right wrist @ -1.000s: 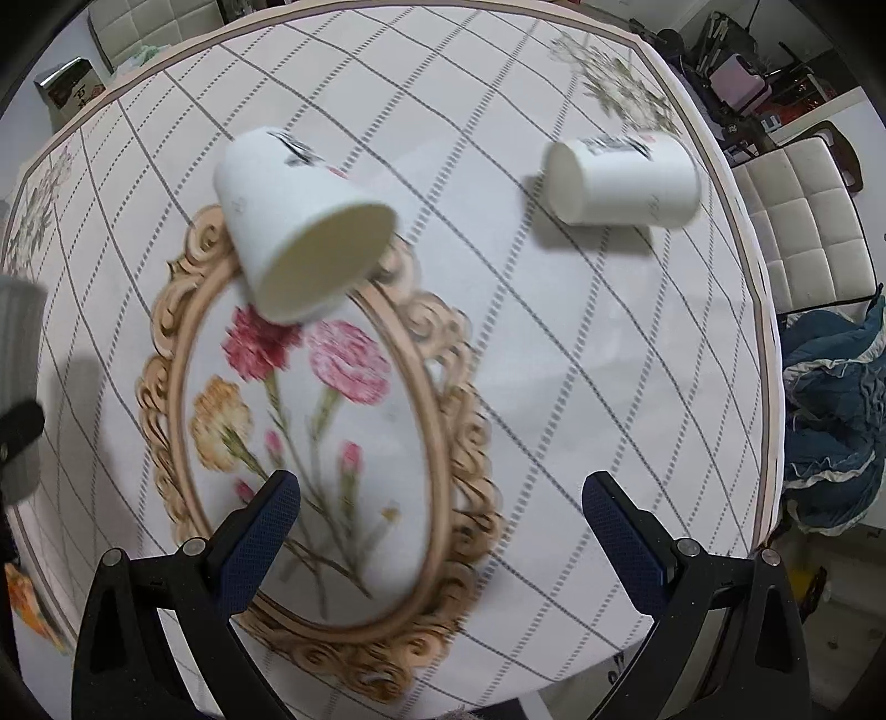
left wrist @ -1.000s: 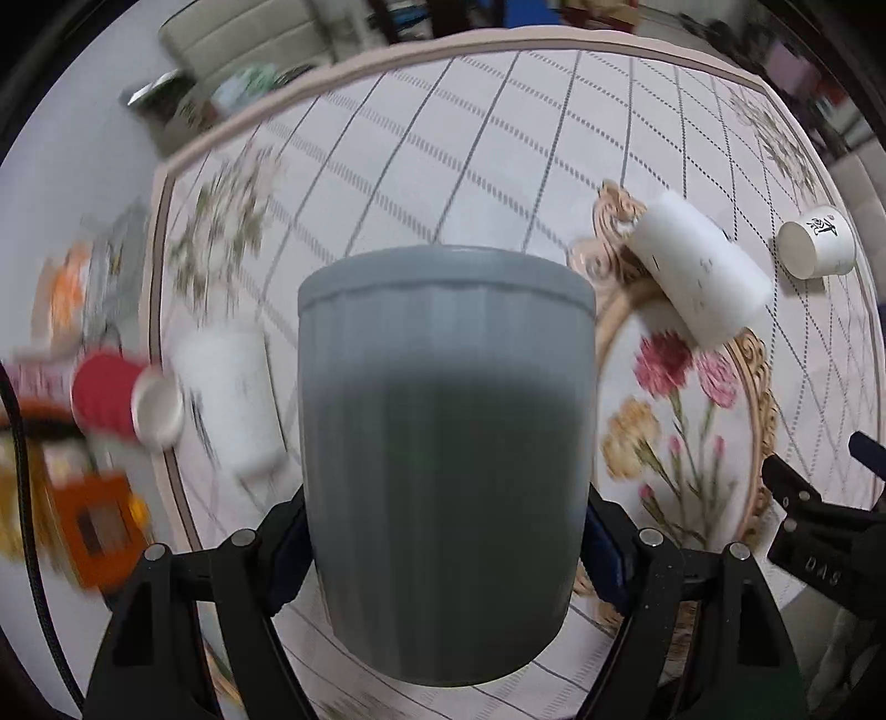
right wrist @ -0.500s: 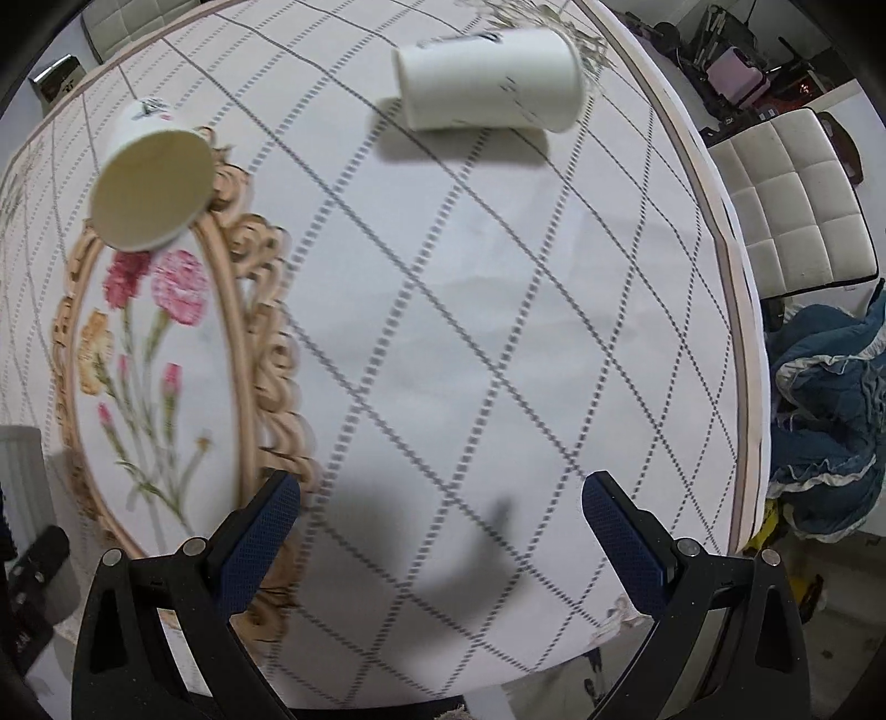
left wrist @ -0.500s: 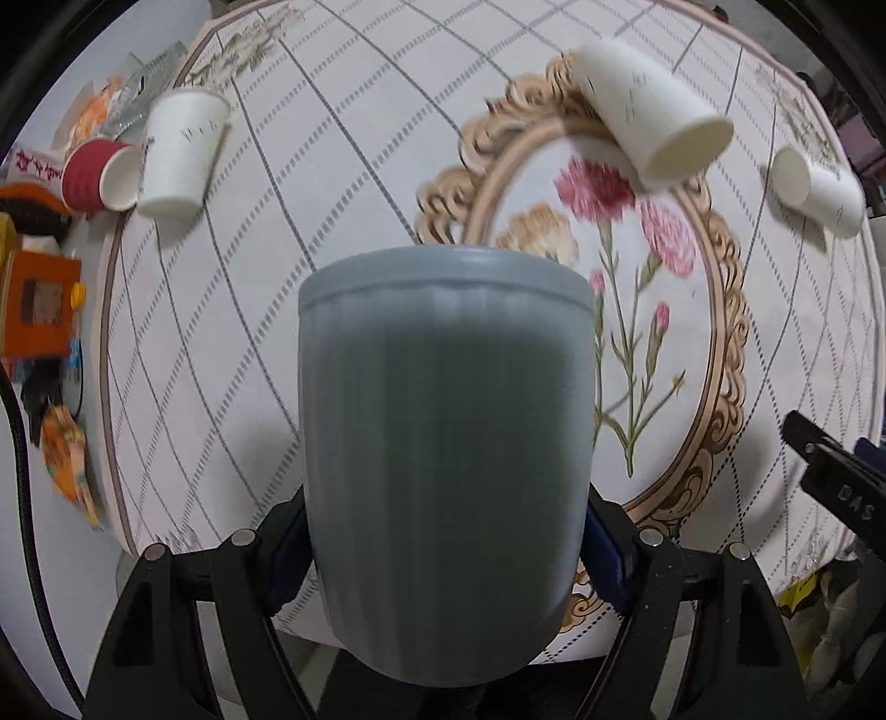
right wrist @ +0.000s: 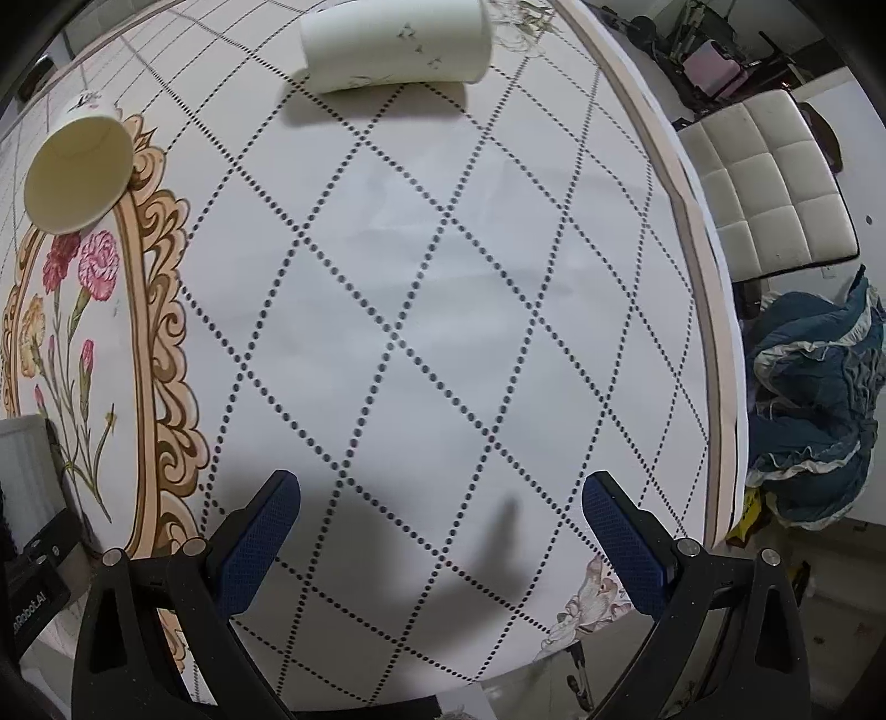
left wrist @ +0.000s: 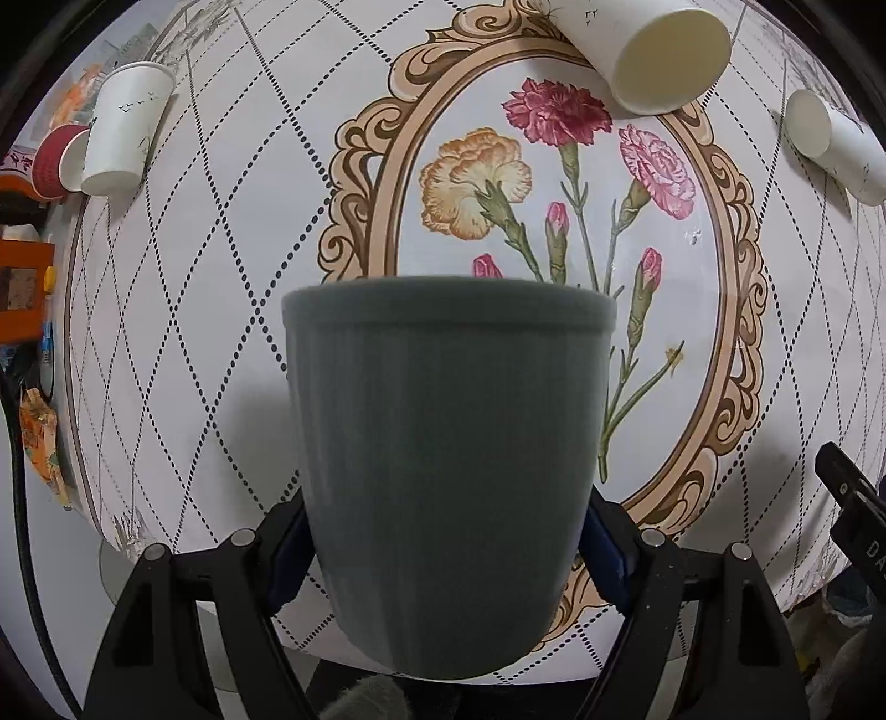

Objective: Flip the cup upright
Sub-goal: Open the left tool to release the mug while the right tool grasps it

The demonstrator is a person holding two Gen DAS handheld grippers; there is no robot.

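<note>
1. Between the blue pads of the left tongs point(left wrist: 443, 545) sits a grey ribbed cup point(left wrist: 448, 471), clamped near its narrow base, wider banded rim pointing away from the camera, above the worktop point(left wrist: 232, 277).
2. Right tongs point(right wrist: 440, 531) gape wide, holding nothing.
3. On the worktop's diamond-dotted cloth with its framed carnation print, white paper cups point(right wrist: 396, 41) lie on their sides.
4. Beyond the edge stand a white padded chair point(right wrist: 769, 188) and crumpled blue fabric point(right wrist: 814, 399).

Round table point(right wrist: 443, 288) in a diamond-dotted cloth with a framed flower print. 2 white paper cups on their sides ahead of the right jaws: 1 point(right wrist: 396, 44) straight ahead, 1 point(right wrist: 77, 174) far left.
</note>
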